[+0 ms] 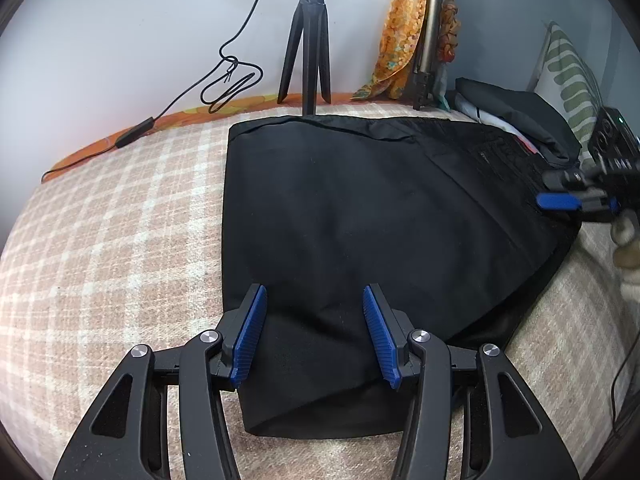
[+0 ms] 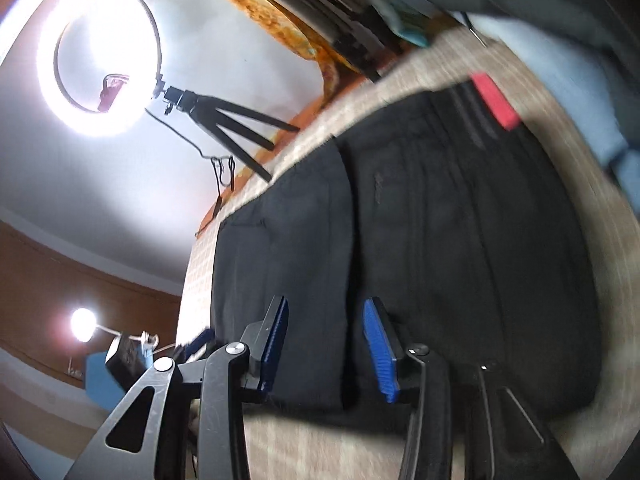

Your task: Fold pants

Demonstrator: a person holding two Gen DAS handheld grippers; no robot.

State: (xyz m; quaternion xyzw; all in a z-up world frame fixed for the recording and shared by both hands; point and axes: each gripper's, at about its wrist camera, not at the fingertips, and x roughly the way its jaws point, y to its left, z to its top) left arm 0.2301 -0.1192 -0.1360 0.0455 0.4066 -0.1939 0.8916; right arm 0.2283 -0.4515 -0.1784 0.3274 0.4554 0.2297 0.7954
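Observation:
Black pants lie folded flat on a checked bedspread. My left gripper is open, its blue pads over the near left corner of the pants, holding nothing. My right gripper is open over the pants, empty; its view is tilted and blurred. The right gripper also shows in the left wrist view at the pants' right edge by the waistband. A red label sits at the waistband.
A black tripod with a ring light stands at the bed's far edge, its cable trailing left. Folded clothes and a striped pillow lie at the back right. An orange cloth hangs behind.

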